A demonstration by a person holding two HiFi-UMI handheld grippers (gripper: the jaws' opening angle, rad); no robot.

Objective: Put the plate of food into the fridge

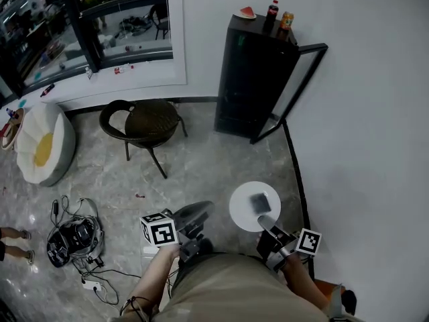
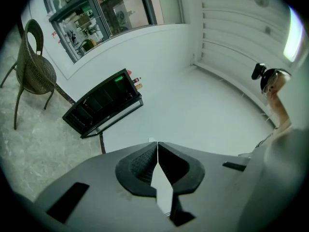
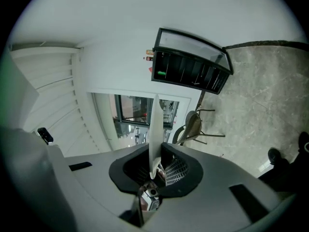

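Note:
A round white plate (image 1: 244,210) with a dark piece of food (image 1: 259,202) on it hangs level above the floor, held at its near rim by my right gripper (image 1: 267,221). In the right gripper view the plate (image 3: 155,129) shows edge-on between the jaws. My left gripper (image 1: 198,211) is beside it to the left, shut and empty, its jaws touching (image 2: 157,149). The black fridge (image 1: 253,79) stands ahead against the wall with its glass door (image 1: 298,89) swung open to the right. It also shows as the fridge (image 2: 102,103) and the fridge (image 3: 190,70).
On top of the fridge are a watermelon slice (image 1: 247,12), a cola bottle (image 1: 272,10) and a can (image 1: 287,20). A wicker chair (image 1: 144,123) stands left of the fridge. A white beanbag (image 1: 43,143) and tangled cables (image 1: 77,240) lie at the left. The white wall (image 1: 362,146) runs close on the right.

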